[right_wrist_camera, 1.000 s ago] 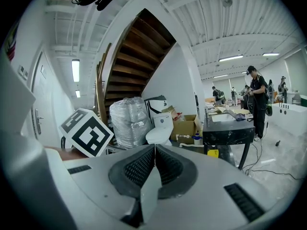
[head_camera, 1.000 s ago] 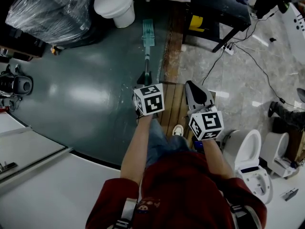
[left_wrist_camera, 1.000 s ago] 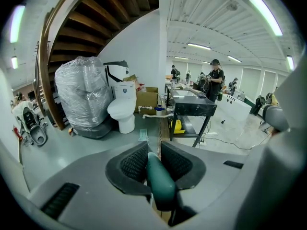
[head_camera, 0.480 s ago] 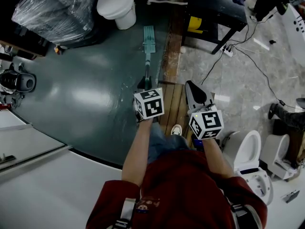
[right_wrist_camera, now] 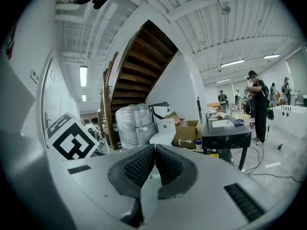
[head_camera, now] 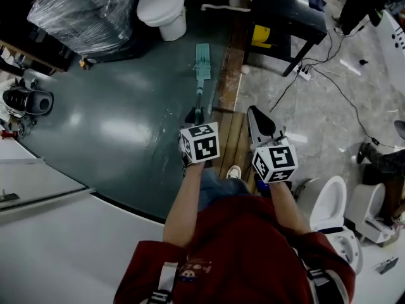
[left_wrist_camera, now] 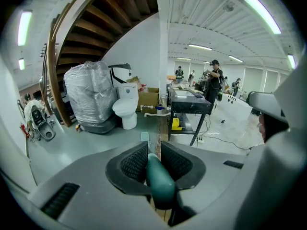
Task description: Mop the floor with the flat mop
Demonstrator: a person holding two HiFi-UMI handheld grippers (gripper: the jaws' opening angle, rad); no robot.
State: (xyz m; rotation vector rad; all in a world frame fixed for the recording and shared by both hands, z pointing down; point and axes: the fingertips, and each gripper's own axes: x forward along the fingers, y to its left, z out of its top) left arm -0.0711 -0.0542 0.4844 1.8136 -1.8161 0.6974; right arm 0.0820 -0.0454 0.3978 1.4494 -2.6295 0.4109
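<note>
The left gripper (left_wrist_camera: 153,148) is clamped on the green mop handle (left_wrist_camera: 158,178), which sits squeezed between its ribbed pads. The right gripper (right_wrist_camera: 154,146) has its jaws pressed together on nothing and rides free at about 3 o'clock of the left one. In the head view the handle runs from the left gripper (head_camera: 195,114) toward 12 o'clock to the flat mop head (head_camera: 202,57). The head lies on the dark green floor (head_camera: 120,125), just beside a wooden strip (head_camera: 229,75) at its 3 o'clock. With only one gripper on the handle, the stroke likely wants a firm hold and a straight run along the 12-to-6 line, with the head kept flat. Drifting toward 3 o'clock could catch the strip's edge. The toilet (head_camera: 163,2) at 11 o'clock and the plastic-wrapped bundle (head_camera: 82,11) at 10 o'clock limit how far the head can reach. If the right gripper (head_camera: 258,116) opened and took the handle too, steering would probably be steadier. The left gripper view proves the grip, which the head view hides under the marker cube, but shows the mop head (left_wrist_camera: 145,136) only as a small sliver. The head view alone shows the mop's full length and a second toilet (head_camera: 326,198) at 4 o'clock. The right gripper view alone shows the staircase (right_wrist_camera: 139,56).
</note>
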